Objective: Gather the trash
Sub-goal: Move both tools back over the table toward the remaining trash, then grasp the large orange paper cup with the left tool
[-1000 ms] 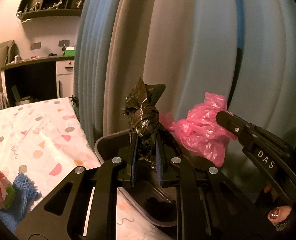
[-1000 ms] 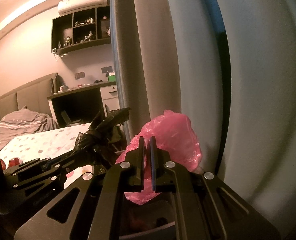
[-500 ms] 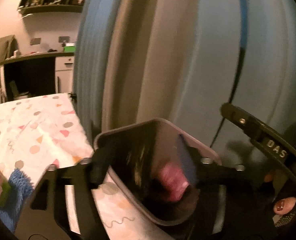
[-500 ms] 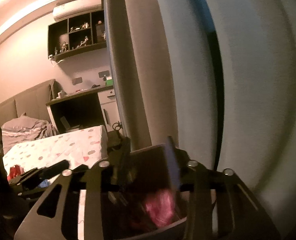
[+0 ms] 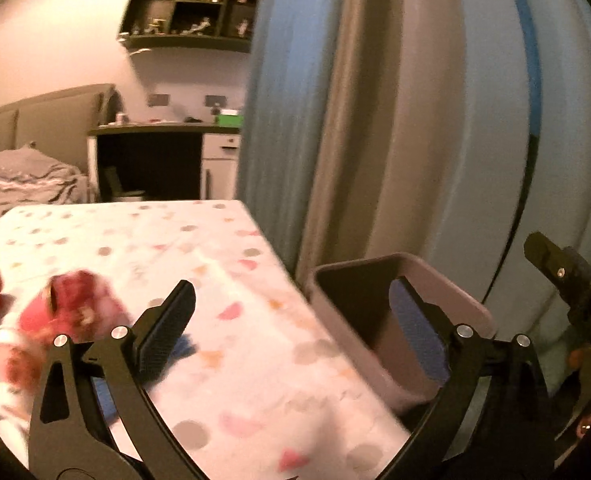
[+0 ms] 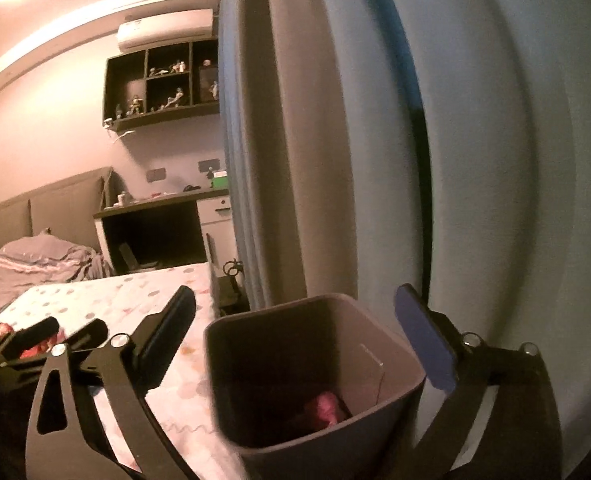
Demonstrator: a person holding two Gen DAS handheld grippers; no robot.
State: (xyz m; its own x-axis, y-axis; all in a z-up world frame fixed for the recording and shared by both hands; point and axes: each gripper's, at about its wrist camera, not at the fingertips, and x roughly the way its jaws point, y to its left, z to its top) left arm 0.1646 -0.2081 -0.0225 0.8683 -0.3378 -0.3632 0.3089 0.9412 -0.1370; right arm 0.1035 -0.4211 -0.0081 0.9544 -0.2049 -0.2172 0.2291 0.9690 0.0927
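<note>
Bedroom walls, a dark cubby shelf and long pale blue curtains [image 5: 435,100] fill the background of the left wrist view. Below them lies a smooth tablecloth [image 5: 231,264] printed with soft coloured dots and half-circles. At its right edge stands a rectangular, matt grey plastic bin [image 5: 467,304] with rounded corners, close against the curtain folds. The left gripper [image 5: 295,320] hangs over that edge with its jaws opening wide and nothing between them; its right finger reaches over the bin's mouth. Near the cloth's left edge lies blurred red and white crumpled trash [image 5: 67,304], and a bit of blue fabric [image 5: 181,346] shows just behind the left finger. The right gripper's black tip [image 5: 563,272] enters from the right.

From the right wrist, the same bin [image 6: 223,364] sits below, its mouth open. At its bottom lies a crinkled pink plastic bag [image 6: 323,408]; whatever else is down there is too dark to tell. The right gripper [image 6: 295,328] straddles the bin, jaws opening and released, holding nothing. The left gripper [image 6: 43,340] lies low over the dotted tablecloth [image 6: 135,292] to the left.
</note>
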